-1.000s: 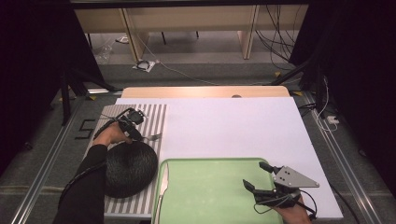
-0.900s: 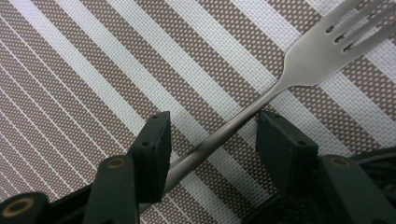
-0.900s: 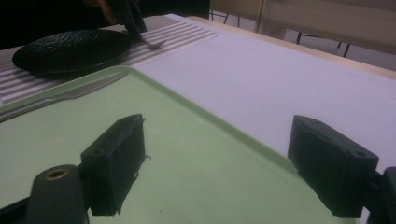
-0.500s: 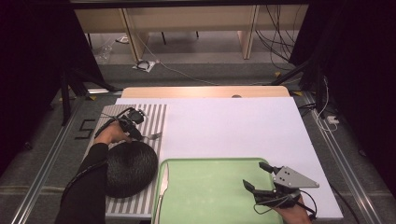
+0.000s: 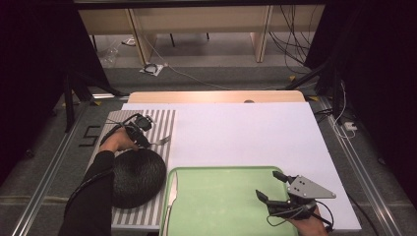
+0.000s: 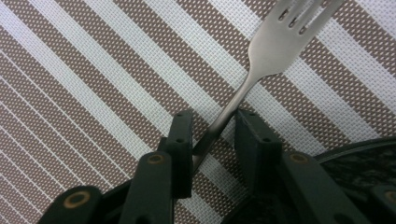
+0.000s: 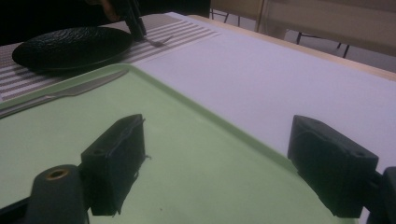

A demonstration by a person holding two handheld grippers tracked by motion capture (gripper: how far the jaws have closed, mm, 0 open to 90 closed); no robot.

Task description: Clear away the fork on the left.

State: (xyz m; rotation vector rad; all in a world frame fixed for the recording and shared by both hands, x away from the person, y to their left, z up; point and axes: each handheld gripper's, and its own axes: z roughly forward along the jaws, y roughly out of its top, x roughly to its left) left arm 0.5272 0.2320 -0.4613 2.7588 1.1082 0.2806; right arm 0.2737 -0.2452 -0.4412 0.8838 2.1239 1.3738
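Left gripper: jaws narrow, straddling the fork handle; contact on the far jaw unclear. Fork lies on the striped placemat, tines pointing away, just beside the black plate. Right gripper gapes wide over the green tray; knife lies along the tray's rim.

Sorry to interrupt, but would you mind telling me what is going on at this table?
A person is working with a tool in each hand. The left tool has its jaws around the handle of a fork lying on the striped placemat, beside a black plate; the jaws are not visibly clamped. The right tool hovers open over the green tray, holding nothing. A knife rests at the tray's left edge.
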